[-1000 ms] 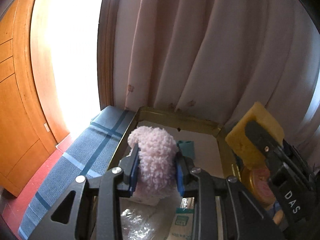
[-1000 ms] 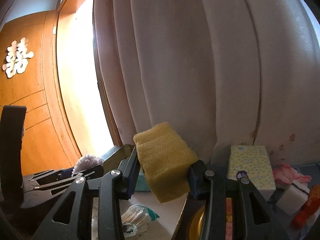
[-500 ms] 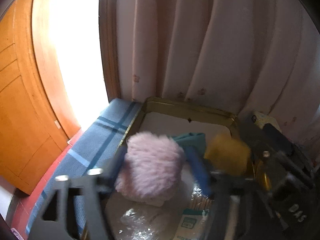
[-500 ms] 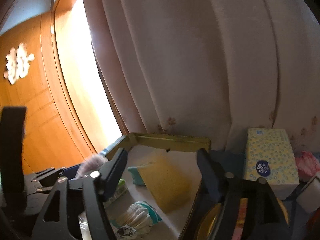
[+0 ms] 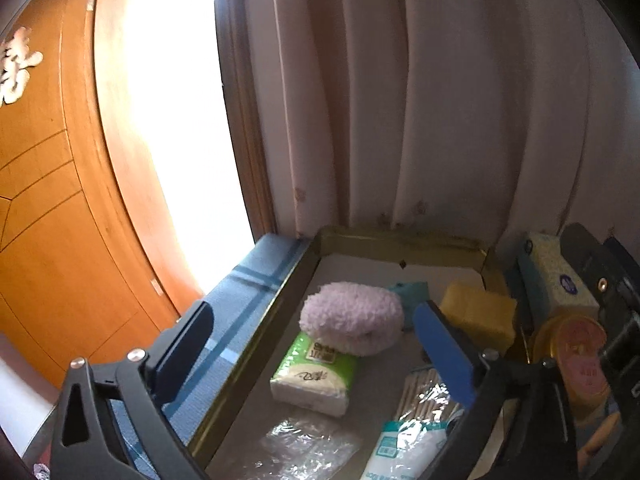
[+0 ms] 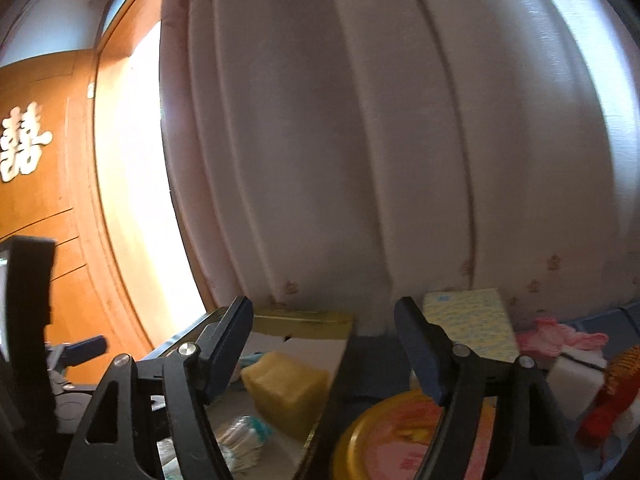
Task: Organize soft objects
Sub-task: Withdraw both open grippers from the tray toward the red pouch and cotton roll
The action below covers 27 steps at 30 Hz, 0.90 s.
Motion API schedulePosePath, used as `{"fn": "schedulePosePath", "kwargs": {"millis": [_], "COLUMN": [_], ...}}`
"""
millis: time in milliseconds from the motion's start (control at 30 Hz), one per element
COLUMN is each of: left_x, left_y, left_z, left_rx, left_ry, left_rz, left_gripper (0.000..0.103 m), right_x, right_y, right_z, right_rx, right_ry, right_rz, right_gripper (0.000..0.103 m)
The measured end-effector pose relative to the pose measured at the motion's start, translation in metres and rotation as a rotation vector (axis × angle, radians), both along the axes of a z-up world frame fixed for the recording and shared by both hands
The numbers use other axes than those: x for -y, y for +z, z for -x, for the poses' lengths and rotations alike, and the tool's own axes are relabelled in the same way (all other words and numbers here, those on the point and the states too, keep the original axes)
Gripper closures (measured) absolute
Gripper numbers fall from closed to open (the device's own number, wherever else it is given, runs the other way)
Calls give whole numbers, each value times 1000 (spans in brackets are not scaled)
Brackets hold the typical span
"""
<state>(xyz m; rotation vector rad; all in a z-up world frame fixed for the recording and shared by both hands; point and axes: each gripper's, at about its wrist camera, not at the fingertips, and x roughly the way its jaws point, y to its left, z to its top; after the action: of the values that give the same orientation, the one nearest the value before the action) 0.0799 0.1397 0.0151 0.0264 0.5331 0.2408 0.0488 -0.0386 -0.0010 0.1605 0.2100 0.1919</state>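
Inside the gold-rimmed tray [image 5: 400, 236], against the pale curtain [image 5: 440, 120], two soft items are found at rest. The pink fluffy pad [image 5: 351, 319] is seen lying partly on a green tissue pack [image 5: 314, 376], well forward of the left gripper [image 5: 320, 344]. That gripper's jaws have just been opening and are noted standing wide apart; nothing is pressed by the pads, and the fluffy pad lies beyond the fingertips, untouched. The yellow sponge [image 5: 478, 314] is observed on the tray floor near the right rim, just beside a teal item [image 5: 408, 292] and apart from the fluffy pad. The right gripper [image 6: 324, 344] is likewise recorded as spread, its jaws having opened within the last moment; the sponge [image 6: 286, 390] lies below and ahead, free of both fingers. A bag of cotton swabs [image 5: 420, 408] and a clear plastic wrapper [image 5: 300, 448] are noted in the near part of the tray. Outside it, to the right, a patterned tissue box [image 6: 470, 328] and a round gold tin [image 6: 400, 436] are recorded. The tray rests on a blue striped cloth [image 5: 240, 300].
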Motion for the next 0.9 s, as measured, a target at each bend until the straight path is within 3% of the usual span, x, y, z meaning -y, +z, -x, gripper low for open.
{"fn": "schedulePosePath", "kwargs": {"millis": [200, 367, 500, 633, 900], "left_x": [-1, 5, 11, 18, 24], "left_y": [4, 8, 5, 3, -7], "left_z": [15, 41, 60, 68, 67], "left_rx": [72, 195, 284, 318, 285], "left_ry": [18, 80, 63, 64, 45], "left_rz": [15, -12, 7, -11, 21], "left_gripper": [1, 1, 1, 0, 0], "right_x": [-1, 2, 1, 0, 8], "right_y": [-1, 3, 5, 6, 3], "right_z": [5, 7, 11, 17, 28], "right_rx": [8, 47, 78, 83, 64], "right_ry": [-49, -83, -106, -121, -125], "right_rz": [31, 48, 74, 104, 140], "right_gripper": [28, 28, 28, 28, 28]}}
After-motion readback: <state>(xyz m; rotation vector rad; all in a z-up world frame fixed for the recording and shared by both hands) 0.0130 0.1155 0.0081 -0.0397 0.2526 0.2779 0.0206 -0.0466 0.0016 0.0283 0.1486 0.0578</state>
